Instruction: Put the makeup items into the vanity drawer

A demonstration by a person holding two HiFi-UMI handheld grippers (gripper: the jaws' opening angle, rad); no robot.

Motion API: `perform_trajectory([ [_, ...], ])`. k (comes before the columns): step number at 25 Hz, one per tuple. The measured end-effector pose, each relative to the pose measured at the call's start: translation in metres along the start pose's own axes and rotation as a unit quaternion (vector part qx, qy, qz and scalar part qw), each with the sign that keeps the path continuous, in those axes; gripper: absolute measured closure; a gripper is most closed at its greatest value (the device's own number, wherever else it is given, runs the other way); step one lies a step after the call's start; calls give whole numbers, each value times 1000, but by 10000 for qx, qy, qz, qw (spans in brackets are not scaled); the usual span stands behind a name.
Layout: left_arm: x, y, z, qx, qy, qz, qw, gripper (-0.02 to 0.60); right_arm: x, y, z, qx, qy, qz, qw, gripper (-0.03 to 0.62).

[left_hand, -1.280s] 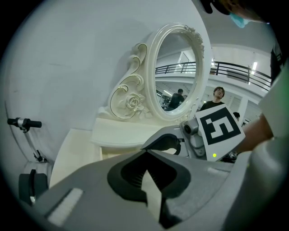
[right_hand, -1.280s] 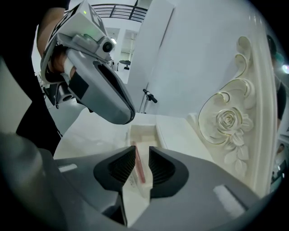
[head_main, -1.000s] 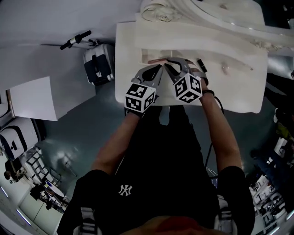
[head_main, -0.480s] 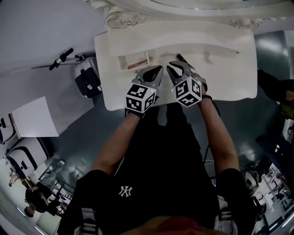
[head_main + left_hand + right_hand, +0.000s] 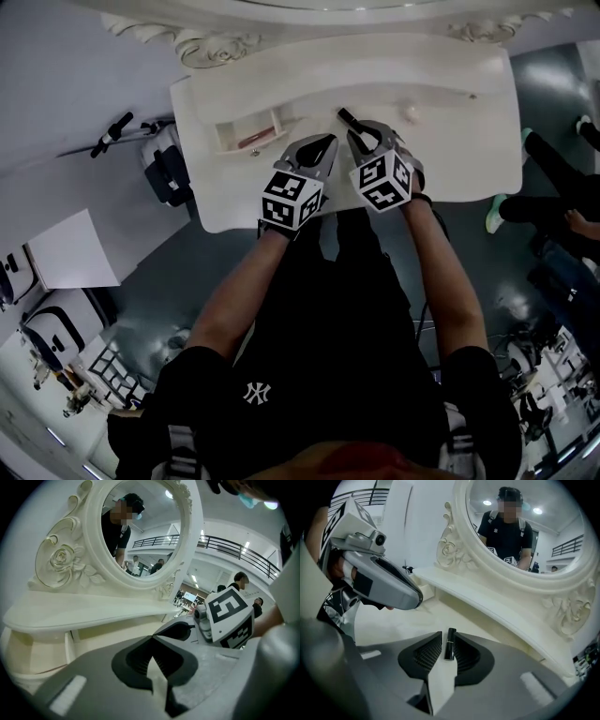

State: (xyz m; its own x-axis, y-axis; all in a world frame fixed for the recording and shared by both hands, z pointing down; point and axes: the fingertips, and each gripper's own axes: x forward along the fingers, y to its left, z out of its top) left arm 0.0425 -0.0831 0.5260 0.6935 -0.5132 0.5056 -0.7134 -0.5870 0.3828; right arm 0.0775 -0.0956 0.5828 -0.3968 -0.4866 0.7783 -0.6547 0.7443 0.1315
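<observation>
The white vanity table (image 5: pixel 469 141) fills the top of the head view. Its small drawer (image 5: pixel 225 141) stands open at the left, with a pinkish item (image 5: pixel 253 139) lying inside. My right gripper (image 5: pixel 354 134) is shut on a black lipstick tube (image 5: pixel 345 118), which pokes out past the fingertips over the tabletop. In the right gripper view the lipstick (image 5: pixel 450 649) sits upright between the jaws of the right gripper (image 5: pixel 448 637). Just left of it, my left gripper (image 5: pixel 323 142) is shut with nothing in it (image 5: pixel 152 638). A small pale item (image 5: pixel 410 113) lies on the table farther right.
An oval mirror (image 5: pixel 140 527) in a carved frame rises behind a raised shelf (image 5: pixel 487 597) at the table's back. A dark case (image 5: pixel 167 169) and a white board (image 5: pixel 70 253) are on the floor at the left. A person's legs (image 5: pixel 553 178) are at the right.
The head view has swung, so the vanity now shows wider and the open drawer lies farther left. Both grippers stay side by side over the table's front, the lipstick still held.
</observation>
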Motion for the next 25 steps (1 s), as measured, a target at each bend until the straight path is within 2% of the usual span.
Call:
perform_trajectory([
  [12, 23, 7, -18, -186, 160, 223, 9995, 581, 36, -8, -23, 297, 390, 313, 9983, 447],
  [25, 20, 14, -21, -315, 145, 327, 9989, 581, 58, -5, -29, 232, 789, 701, 9941, 471],
])
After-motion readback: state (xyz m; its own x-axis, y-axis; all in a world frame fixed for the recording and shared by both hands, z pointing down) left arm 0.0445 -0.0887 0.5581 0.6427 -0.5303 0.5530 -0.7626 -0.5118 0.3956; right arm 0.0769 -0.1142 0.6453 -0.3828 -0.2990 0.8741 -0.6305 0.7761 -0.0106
